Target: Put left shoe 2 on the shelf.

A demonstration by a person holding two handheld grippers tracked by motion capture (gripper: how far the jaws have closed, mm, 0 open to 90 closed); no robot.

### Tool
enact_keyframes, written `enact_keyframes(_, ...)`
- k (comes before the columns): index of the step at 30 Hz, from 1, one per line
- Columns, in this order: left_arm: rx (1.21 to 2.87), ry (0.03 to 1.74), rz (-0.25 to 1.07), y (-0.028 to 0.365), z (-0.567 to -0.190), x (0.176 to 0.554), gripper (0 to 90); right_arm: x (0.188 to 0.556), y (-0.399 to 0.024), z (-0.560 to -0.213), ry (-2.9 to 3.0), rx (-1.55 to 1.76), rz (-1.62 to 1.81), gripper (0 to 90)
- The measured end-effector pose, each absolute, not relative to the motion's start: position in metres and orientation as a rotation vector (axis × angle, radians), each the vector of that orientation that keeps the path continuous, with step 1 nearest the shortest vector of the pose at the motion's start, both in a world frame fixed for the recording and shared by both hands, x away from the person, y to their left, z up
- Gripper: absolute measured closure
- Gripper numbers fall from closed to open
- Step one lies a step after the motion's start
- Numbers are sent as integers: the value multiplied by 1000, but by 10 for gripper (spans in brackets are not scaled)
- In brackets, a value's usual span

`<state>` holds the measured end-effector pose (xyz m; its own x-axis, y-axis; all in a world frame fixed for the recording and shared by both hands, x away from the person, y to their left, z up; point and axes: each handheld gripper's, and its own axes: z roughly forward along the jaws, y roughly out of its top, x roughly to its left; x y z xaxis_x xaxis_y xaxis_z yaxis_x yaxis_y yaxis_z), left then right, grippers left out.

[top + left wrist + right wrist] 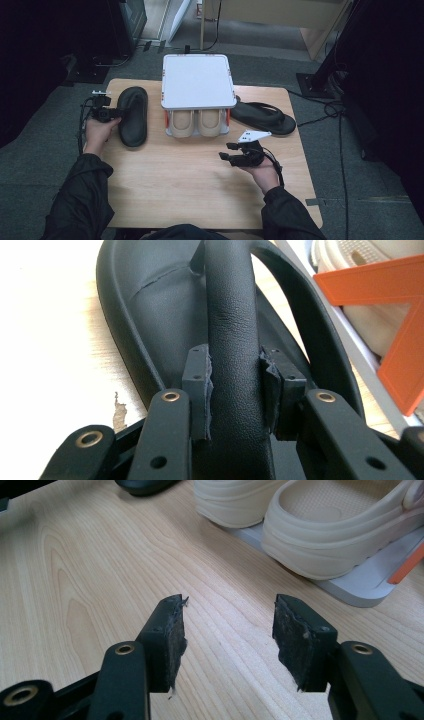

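Left gripper (114,114) is clamping the strap (232,340) of the black sandal (133,116) at the table's left side; in the left gripper view both pads (200,390) are pressing against the strap's sides, jaws narrow around it. The sandal is lying flat on the wooden table (190,185), toe pointing far, just left of the shoe rack (198,80).

Right gripper (231,151) is hovering over bare table near the middle right, jaws standing wide with nothing between them; the right gripper view is showing the two worn pads (172,635) well apart above the wood grain.

The rack is sitting at the far middle of the table, white top shelf covering a lower shelf with orange side brackets (400,340). A pair of beige clogs (197,122) is sitting on that lower shelf, toes facing near, lying just far of the right gripper. A second black sandal (262,117) is lying on the table to the right of the rack, partly tucked behind it.

The rack's near left corner and its orange bracket are standing close to the right of the held sandal. Cables (340,120) are running over the grey carpet beyond the right table edge.
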<state>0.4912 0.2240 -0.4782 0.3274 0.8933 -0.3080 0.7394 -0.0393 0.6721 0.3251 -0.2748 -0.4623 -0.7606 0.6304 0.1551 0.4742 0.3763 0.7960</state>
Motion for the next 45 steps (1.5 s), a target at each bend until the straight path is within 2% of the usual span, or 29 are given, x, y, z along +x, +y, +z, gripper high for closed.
enact_keyframes(14, 1769, 1434, 226, 226, -460, 484, 687, 329, -271, -462, 2465, 988, 1335, 470)
enact_keyframes(23, 1742, 1418, 231, 224, -434, 473, 687, 333, -266, -462, 2474, 982, 1343, 470)
enact_keyframes(32, 1754, 1409, 239, 214, -421, 480, 687, 332, -265, -461, 2479, 975, 1343, 470)
enact_keyframes(38, 1716, 1405, 244, 209, -396, 488, 686, 331, -265, -461, 2481, 974, 1346, 470)
enact_keyframes(45, 1754, 1399, 278, 196, -363, 496, 687, 330, -264, -460, 2479, 962, 1352, 470)
